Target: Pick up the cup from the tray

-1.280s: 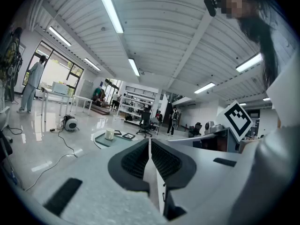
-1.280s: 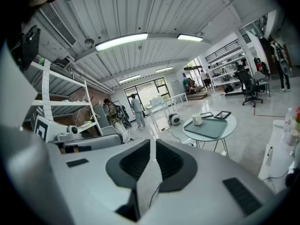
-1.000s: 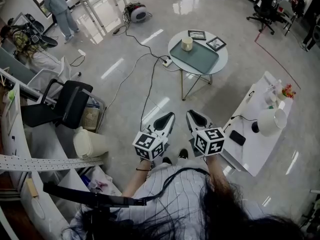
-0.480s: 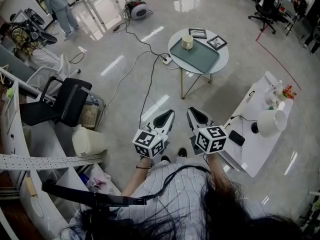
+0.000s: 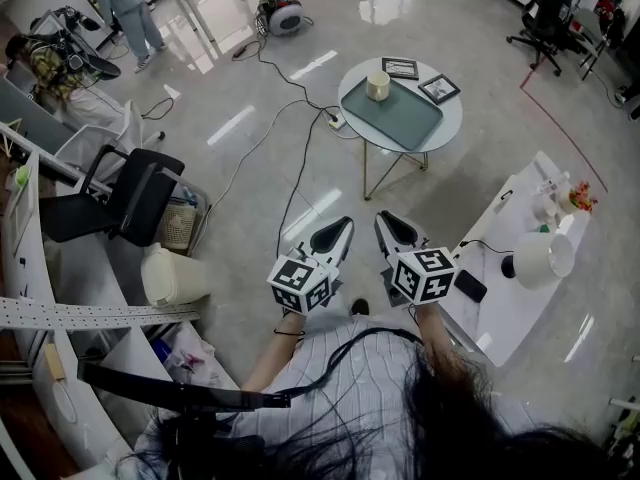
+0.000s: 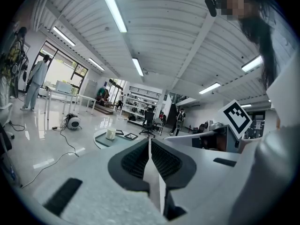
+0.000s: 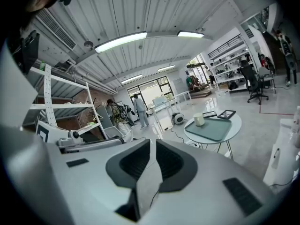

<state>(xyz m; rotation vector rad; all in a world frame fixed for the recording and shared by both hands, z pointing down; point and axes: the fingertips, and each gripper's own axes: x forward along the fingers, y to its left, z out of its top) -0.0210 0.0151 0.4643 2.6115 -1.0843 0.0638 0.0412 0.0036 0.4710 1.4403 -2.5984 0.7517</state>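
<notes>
A cream cup stands at the far left corner of a green tray on a small round table, a few steps ahead of me. The left gripper view shows the cup and tray small and far off. From the right gripper, the cup and the tray are also distant. My left gripper and right gripper are held side by side at waist height, pointing toward the table. Both are shut and empty.
Two picture frames lie on the table behind the tray. A cable runs across the glossy floor toward the table. A white desk with a lamp stands at my right. A black chair and a bin stand left.
Both grippers stay shut and side by side. The view has crept slightly forward toward the round table, and the person at far left has moved up toward the frame's edge.
</notes>
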